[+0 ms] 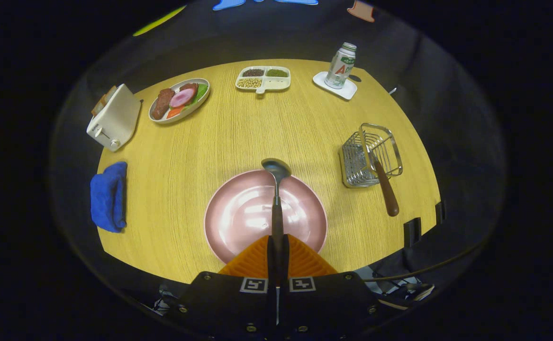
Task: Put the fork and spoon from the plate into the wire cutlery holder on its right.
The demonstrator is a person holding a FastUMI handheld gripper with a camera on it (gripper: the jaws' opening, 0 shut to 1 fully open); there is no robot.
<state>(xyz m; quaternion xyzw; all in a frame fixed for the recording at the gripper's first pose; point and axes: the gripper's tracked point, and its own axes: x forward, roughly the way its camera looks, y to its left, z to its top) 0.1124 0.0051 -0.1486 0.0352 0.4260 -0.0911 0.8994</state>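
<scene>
The claw [276, 253] is closed on the dark handle of the spoon [276, 189], both fingers pressing it, with the bowl reaching ahead over the far rim of the pink plate [238, 213]. To the plate's right on the bench [219, 137] stands the wire cutlery holder [368, 158], with the fork [386, 189] in it, brown handle sticking out.

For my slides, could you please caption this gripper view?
Fingers shut on spoon above plate; fork already in holder.

Gripper [276, 248] clamped on spoon [276, 189] above pink plate [238, 213]; fork [384, 184] in wire holder [368, 158] to the right.
</scene>
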